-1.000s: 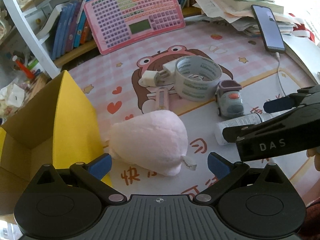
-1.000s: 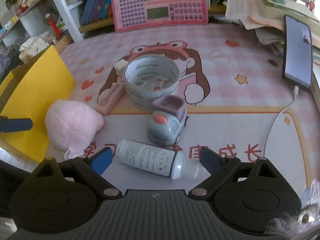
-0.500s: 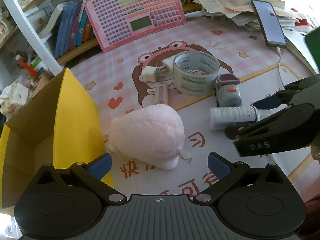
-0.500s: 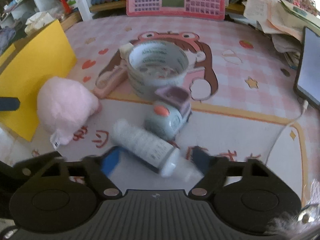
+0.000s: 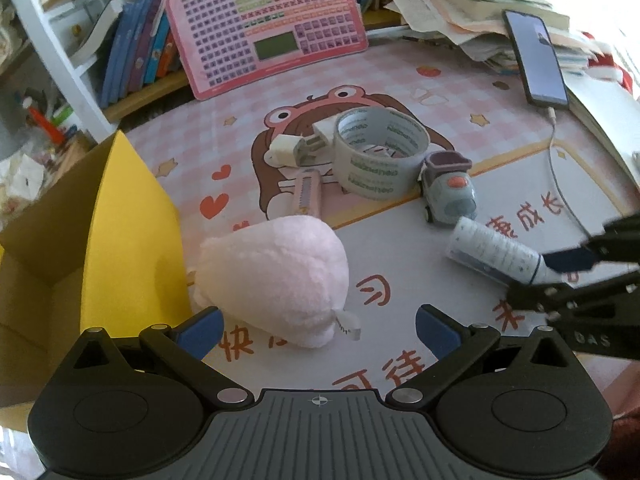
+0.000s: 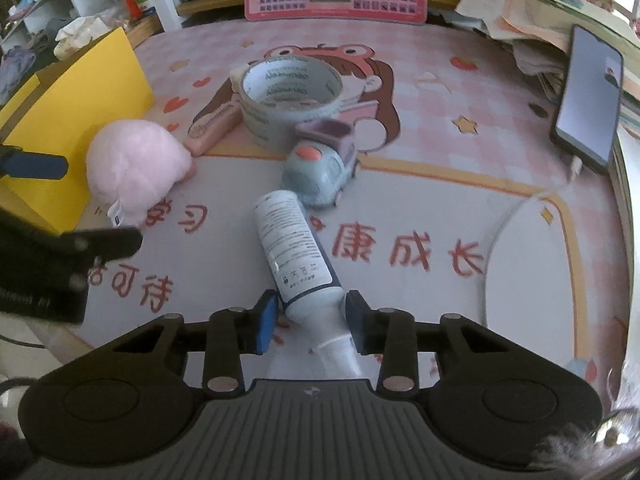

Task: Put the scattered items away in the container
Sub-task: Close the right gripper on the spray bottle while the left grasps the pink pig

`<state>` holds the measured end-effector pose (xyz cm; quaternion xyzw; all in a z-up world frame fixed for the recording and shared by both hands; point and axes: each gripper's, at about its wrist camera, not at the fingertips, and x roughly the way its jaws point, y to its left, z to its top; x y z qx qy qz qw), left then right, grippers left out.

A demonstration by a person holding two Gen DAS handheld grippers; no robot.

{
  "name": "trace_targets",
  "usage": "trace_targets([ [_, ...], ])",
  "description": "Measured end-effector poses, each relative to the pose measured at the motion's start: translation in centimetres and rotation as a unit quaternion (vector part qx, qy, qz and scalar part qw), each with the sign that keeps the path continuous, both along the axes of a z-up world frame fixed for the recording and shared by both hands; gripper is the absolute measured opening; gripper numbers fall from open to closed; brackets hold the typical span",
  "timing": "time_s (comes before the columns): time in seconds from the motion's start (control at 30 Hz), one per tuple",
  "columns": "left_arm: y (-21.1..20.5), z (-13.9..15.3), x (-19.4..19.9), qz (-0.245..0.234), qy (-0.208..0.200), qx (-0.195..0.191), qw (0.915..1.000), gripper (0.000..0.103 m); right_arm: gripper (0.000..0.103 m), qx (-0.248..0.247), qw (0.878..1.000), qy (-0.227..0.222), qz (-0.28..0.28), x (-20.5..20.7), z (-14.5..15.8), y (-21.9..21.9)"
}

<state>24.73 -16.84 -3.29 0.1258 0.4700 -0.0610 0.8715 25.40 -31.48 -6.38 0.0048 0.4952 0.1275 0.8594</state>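
Observation:
A white bottle (image 6: 294, 248) lies on the mat, and my right gripper (image 6: 311, 320) is closing on its cap end, both pads against it. In the left wrist view the same bottle (image 5: 492, 252) shows at the right with that gripper (image 5: 560, 276) on it. My left gripper (image 5: 320, 330) stands open just short of a pink plush (image 5: 276, 276), which lies beside the open yellow cardboard box (image 5: 120, 240). A tape roll (image 5: 376, 152), a grey toy car (image 5: 448, 196), a pink stick-shaped item (image 5: 306, 196) and a white plug (image 5: 296, 148) lie farther back.
A pink toy keyboard (image 5: 268, 32) leans on a bookshelf at the back. A phone (image 5: 536, 60) on a white cable rests against stacked papers at the right. The patterned mat (image 6: 440, 208) is bare to the right of the bottle.
The right gripper's jaws have come together onto the white bottle, and the bottle has swung from lying crosswise to pointing away from that gripper. The left gripper stayed put and open.

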Motion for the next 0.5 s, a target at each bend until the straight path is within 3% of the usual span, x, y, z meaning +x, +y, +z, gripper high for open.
trace_targets([
  [0.1, 0.4, 0.0, 0.5, 0.014, 0.002, -0.009, 0.9999, 0.103, 0.056, -0.001, 1.0, -0.019, 0.004, 0.2, 0.6, 0.3],
  [0.5, 1.2, -1.2, 3.9, 0.081, -0.007, -0.013, 0.9966, 0.103, 0.051, -0.018, 0.999, -0.028, 0.038, 2.3, -0.2, 2.5],
])
